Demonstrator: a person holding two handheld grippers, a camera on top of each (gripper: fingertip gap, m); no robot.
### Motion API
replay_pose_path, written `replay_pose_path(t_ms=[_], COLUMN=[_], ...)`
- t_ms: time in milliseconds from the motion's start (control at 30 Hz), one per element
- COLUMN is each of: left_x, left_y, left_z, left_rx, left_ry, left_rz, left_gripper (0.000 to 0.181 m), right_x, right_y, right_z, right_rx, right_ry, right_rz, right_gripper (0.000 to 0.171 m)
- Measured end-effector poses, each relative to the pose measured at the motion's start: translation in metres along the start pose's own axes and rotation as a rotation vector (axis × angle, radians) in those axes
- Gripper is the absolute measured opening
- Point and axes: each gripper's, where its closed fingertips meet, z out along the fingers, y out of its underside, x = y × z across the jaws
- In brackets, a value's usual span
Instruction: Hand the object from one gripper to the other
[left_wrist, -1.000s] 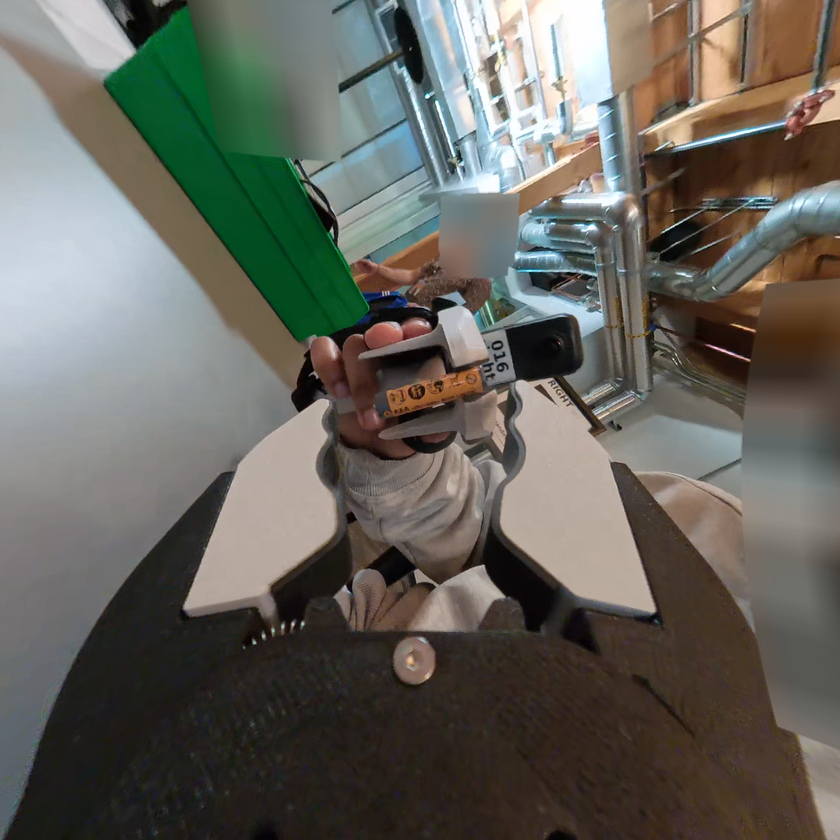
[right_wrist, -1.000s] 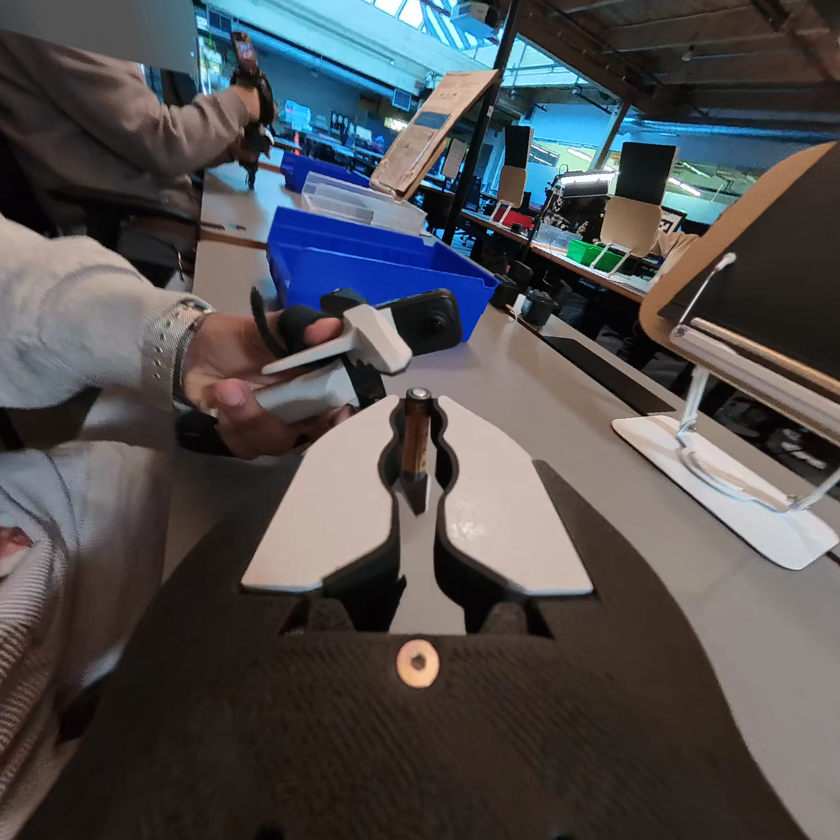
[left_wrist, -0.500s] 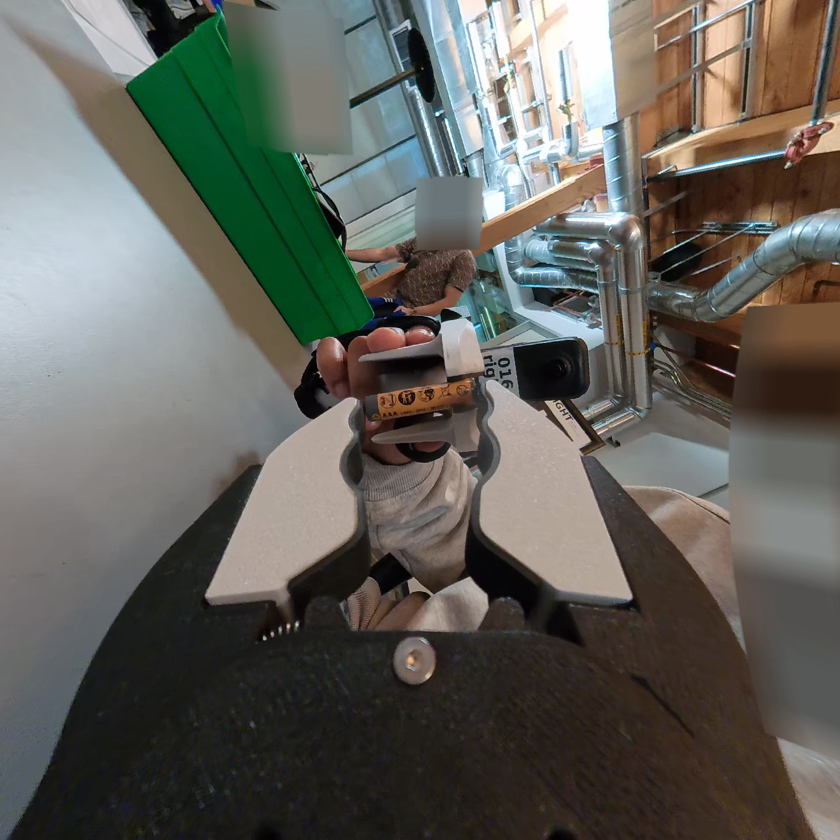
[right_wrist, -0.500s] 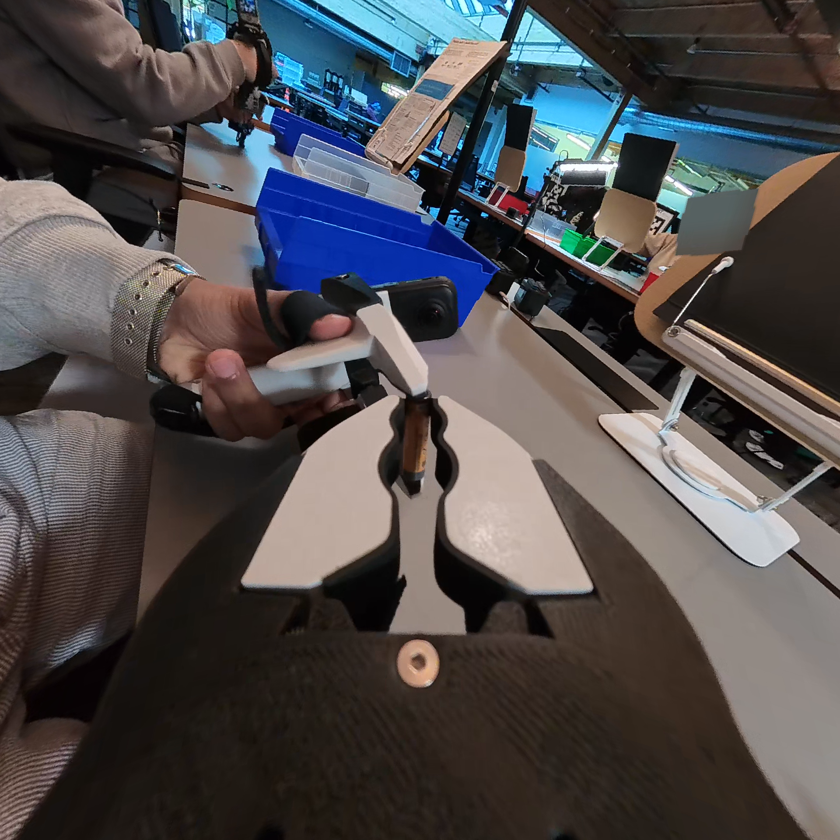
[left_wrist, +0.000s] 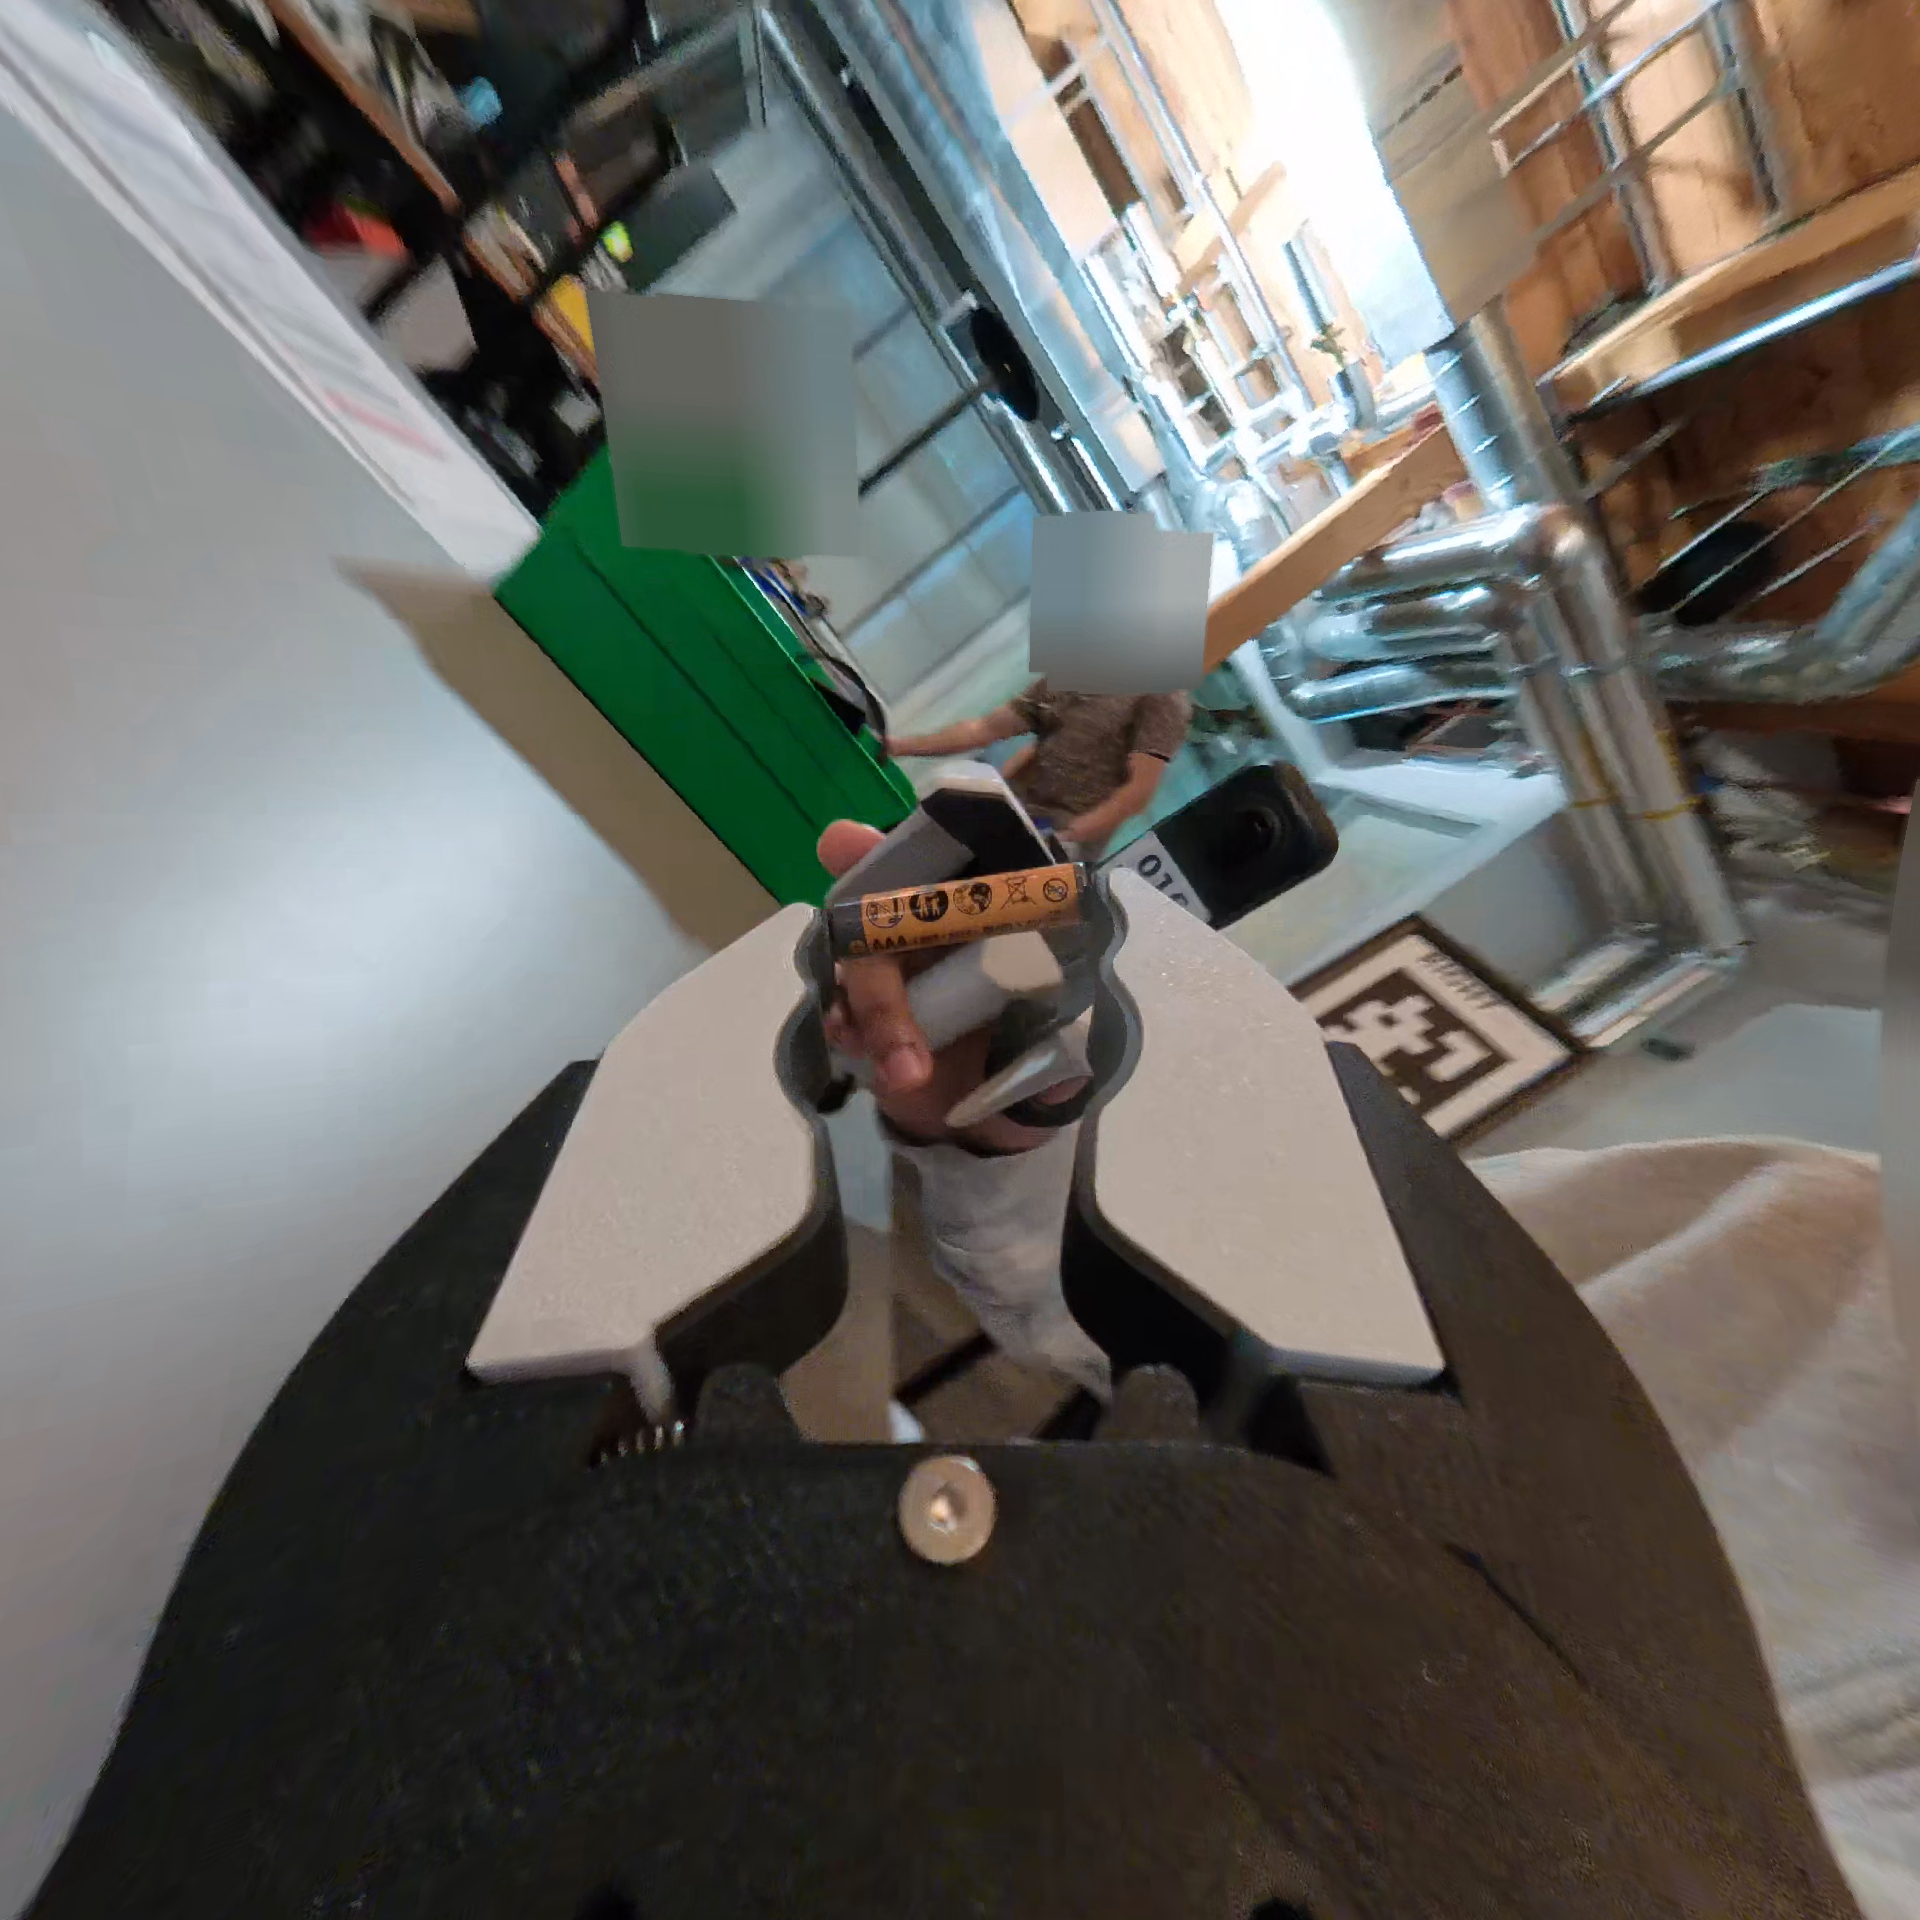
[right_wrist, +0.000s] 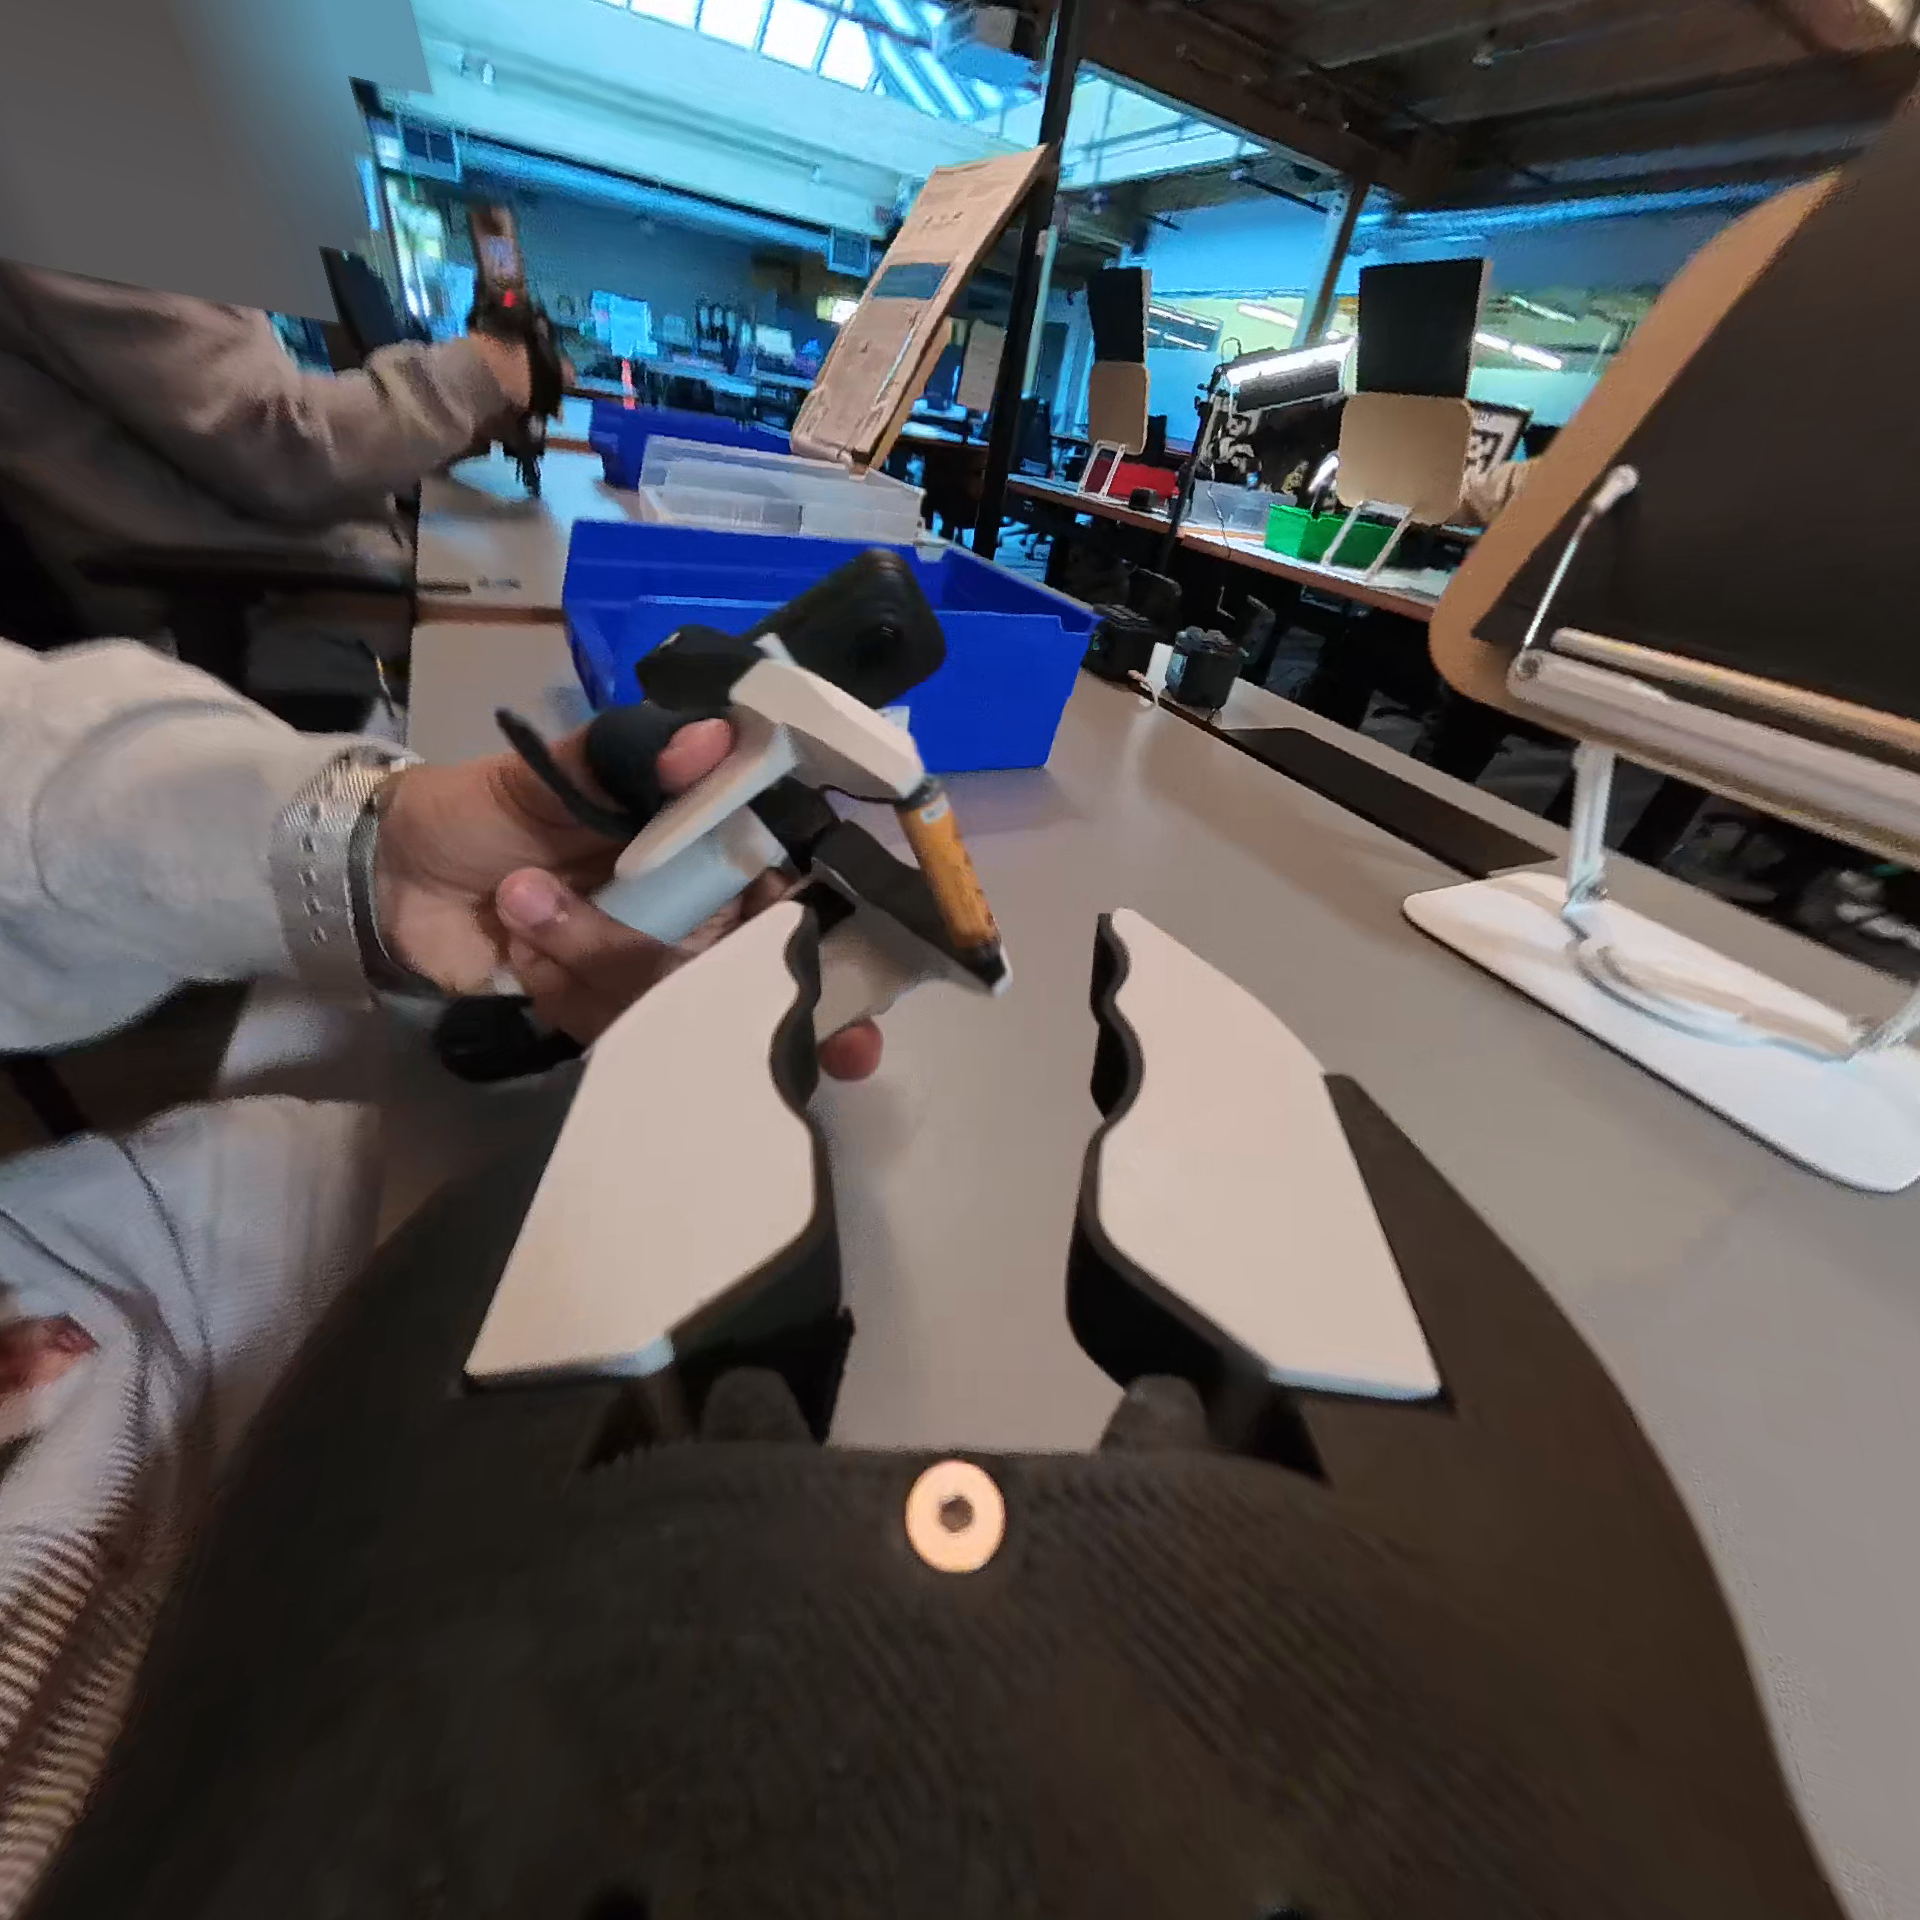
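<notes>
Partly hidden behind the left gripper: the hand holding the right gripper, only knuckles and a pale sleeve showing through the gap. Blurred and hard to make out: shelves and pipes far off.

Left gripper clamped on a battery, held by its two ends, lying crosswise between the wavy fingertips. Battery a small cylinder, orange wrap with a grey band at one end. In the right wrist view, battery slanted in the left gripper, above the grey table, off its surface.

Right gripper spread wide, holding nothing, its pale flat fingers with scalloped black inner edges, coarse black body below. Just short of the battery.

Beyond, near the table's far edge, a glossy blue plastic bin; at the right edge, a white stand with a metal rod, cut off by the frame.
</notes>
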Motion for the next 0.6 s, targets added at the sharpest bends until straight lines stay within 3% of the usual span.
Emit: replay_pose_path(t_ms=[33, 200, 400, 600], left_x=[0.0, 0.012, 0.025, 0.014], left_y=[-0.005, -0.017, -0.01, 0.001], left_z=[-0.003, -0.011, -0.01, -0.007], left_rx=[0.015, 0.028, 0.005, -0.1], left_ry=[-0.03, -0.12, -0.063, -0.182], left_rz=[0.078, 0.484, 0.622, 0.858], left_gripper=[0.048, 0.048, 0.049, 0.049], right_x=[0.004, 0.021, 0.017, -0.001], right_y=[-0.002, -0.011, -0.014, -0.008], right_z=[-0.002, -0.011, -0.014, -0.009], right_rx=[0.016, 0.12, 0.19, 0.117], right_ry=[0.005, 0.006, -0.235, -0.446], right_rz=[0.046, 0.279, 0.744, 1.004], right_gripper=[0.053, 0.055, 0.043, 0.033])
